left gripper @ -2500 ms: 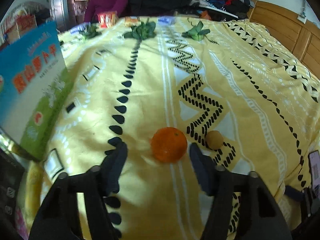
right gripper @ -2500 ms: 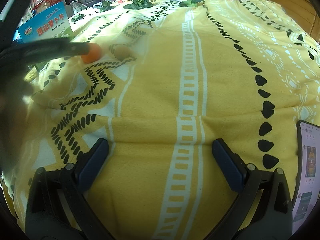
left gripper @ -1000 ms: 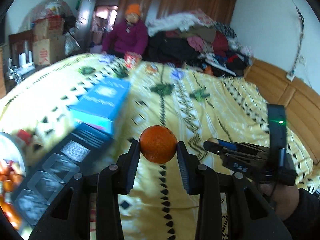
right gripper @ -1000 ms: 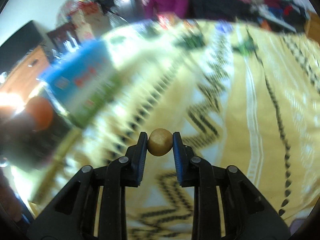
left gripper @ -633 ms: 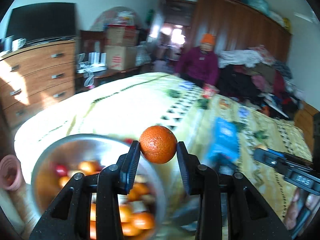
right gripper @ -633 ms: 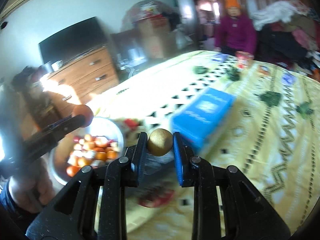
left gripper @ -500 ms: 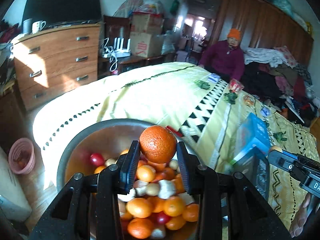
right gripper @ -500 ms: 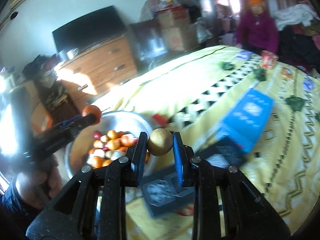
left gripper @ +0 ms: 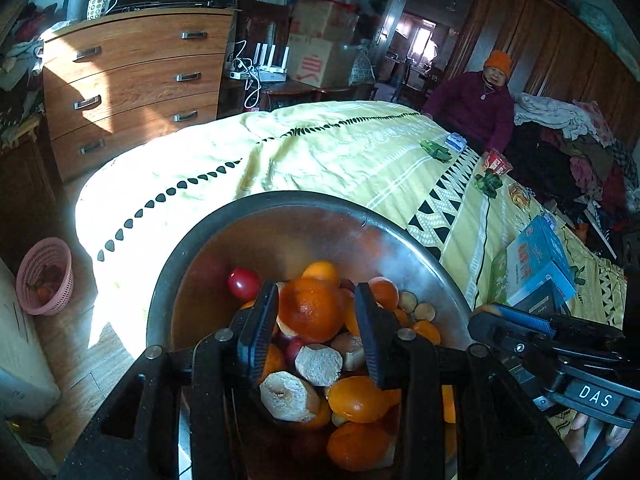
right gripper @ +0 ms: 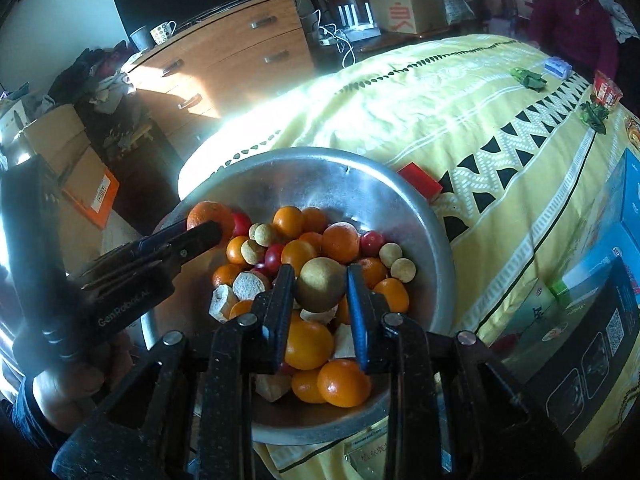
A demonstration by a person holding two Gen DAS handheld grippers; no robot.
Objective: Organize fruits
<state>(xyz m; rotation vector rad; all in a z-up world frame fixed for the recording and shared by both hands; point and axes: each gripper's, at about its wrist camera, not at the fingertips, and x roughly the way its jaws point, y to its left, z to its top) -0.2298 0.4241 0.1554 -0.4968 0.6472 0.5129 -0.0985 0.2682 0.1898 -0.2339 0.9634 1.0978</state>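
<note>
1. My left gripper [left gripper: 316,312] is pinching the orange [left gripper: 310,308] between its two pads, holding it above the heap of fruit in the metal bowl [left gripper: 280,208]. From the right wrist view I am seeing this same gripper [right gripper: 212,236] reaching in over the bowl's left rim with the orange [right gripper: 206,214] at its tip.
2. Just below and ahead of those left fingers, I am looking at mandarins, a red cherry tomato [left gripper: 244,283] off to the left, and pale cut pieces [left gripper: 288,396] lying beneath the claw.
3. My right gripper [right gripper: 320,292] is squeezing a small brownish-yellow round fruit [right gripper: 320,286] between its blue pads, hanging over the near middle of the bowl [right gripper: 400,208].
4. Under and beyond that right claw, oranges, red tomatoes and small tan balls are filling the bowl.
5. Right of the right claw, a blue box [right gripper: 624,216] is lying on the yellow bedspread [right gripper: 440,100], and a red block [right gripper: 420,184] is sitting just behind the bowl's rim.
</note>
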